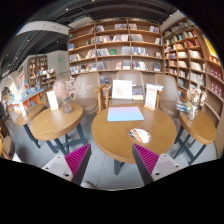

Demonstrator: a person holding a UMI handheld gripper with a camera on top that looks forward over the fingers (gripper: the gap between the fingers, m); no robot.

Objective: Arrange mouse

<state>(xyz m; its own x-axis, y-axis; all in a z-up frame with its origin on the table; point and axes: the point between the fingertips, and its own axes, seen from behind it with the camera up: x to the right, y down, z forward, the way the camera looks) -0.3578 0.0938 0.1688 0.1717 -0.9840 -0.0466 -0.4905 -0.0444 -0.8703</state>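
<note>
A pale mouse (140, 135) lies near the front right edge of a round wooden table (105, 137). A light blue mat (125, 114) is spread on the table behind it. My gripper (112, 162) hangs above the floor, well short of the table, open with nothing between its fingers. Its magenta pads (78, 159) flank the table's front edge in the view. The mouse sits beyond the right finger (148, 160), far from contact.
A second round table (55, 119) stands to the left and another (203, 124) to the right, with chairs around them. Tall bookshelves (120, 48) line the back wall. White signs (122, 89) stand behind the middle table. Grey floor (105, 172) lies below the fingers.
</note>
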